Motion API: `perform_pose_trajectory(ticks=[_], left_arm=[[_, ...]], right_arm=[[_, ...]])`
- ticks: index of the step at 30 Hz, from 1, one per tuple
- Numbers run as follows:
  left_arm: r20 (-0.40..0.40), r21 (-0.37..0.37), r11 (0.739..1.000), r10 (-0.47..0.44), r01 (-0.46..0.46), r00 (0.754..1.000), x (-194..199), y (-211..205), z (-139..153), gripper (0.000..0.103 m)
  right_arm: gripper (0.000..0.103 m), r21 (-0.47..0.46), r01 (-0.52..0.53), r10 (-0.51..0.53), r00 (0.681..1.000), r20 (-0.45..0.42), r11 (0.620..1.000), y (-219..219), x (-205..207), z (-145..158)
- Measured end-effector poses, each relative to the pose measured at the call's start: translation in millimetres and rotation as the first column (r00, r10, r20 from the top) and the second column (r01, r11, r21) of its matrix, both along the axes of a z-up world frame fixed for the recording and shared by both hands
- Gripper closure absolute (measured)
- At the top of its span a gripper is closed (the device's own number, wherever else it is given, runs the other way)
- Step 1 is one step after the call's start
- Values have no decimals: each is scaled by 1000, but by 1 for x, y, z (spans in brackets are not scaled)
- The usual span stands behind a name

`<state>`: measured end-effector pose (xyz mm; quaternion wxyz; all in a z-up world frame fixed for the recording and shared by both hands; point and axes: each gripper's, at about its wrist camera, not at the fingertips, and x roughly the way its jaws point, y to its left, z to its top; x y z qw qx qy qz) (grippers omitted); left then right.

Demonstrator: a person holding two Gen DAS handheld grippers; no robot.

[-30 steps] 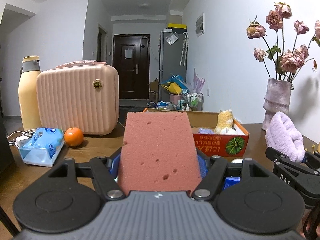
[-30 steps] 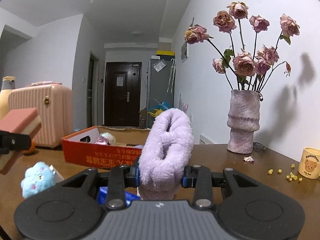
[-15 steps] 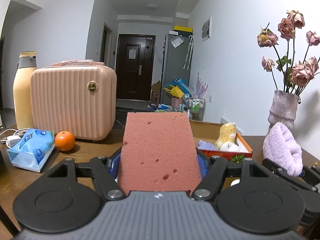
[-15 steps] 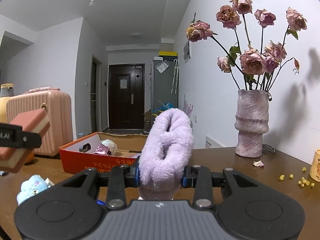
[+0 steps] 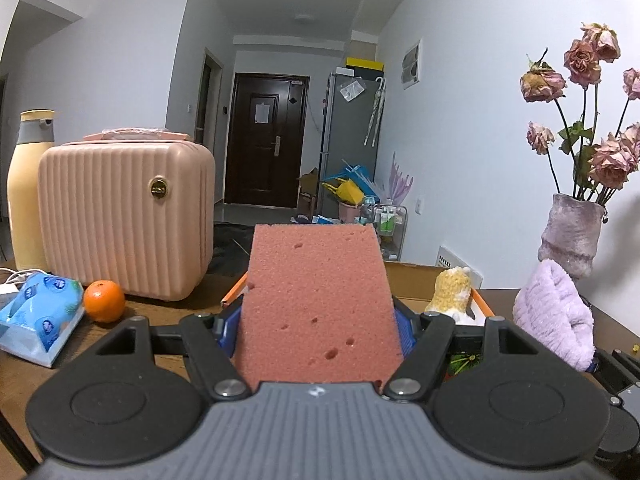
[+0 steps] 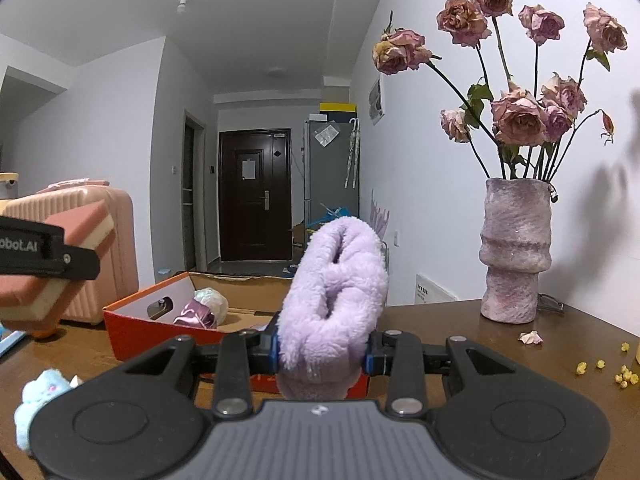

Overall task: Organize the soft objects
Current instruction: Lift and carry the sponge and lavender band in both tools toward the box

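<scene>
My left gripper (image 5: 318, 316) clamps the sponge (image 5: 318, 300), my right gripper (image 6: 324, 354) the purple plush (image 6: 332, 312); I carry both over the orange box (image 6: 160, 336) rim before releasing

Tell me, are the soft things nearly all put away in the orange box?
Partly. Done: the orange box already holds a shiny pink pouch, a pale ball and a yellow plush toy. In hand: the left hand-held gripper grips a pink sponge, the right hand-held gripper a fluffy purple slipper. Left: a blue plush toy on the table.
</scene>
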<state>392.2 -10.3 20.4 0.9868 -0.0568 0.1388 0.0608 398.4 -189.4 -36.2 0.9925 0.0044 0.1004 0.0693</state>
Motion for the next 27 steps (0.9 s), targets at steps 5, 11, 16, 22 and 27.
perform_pose_trajectory(ticks=[5, 11, 16, 22, 27], left_arm=[[1, 2, 1000, -1, 1, 1000, 17, -4, 0, 32], [3, 1, 1000, -1, 1, 1000, 38, -7, -1, 32], [-2, 4, 1000, -2, 2, 1000, 57, -11, -3, 32], [-4, 7, 1000, -1, 1, 1000, 79, -17, -5, 32], [-10, 10, 1000, 11, -11, 1000, 97, -18, -8, 32]], right_arm=[[68, 1, -5, 5, 1000, 8, 1000, 0, 16, 1], [68, -1, -18, 18, 1000, 13, 1000, -1, 37, 3], [68, -8, -23, 23, 1000, 13, 1000, -2, 55, 2], [68, -14, -28, 28, 999, 21, 1000, -1, 76, 1], [68, -27, -46, 47, 999, 25, 999, 1, 93, 1]])
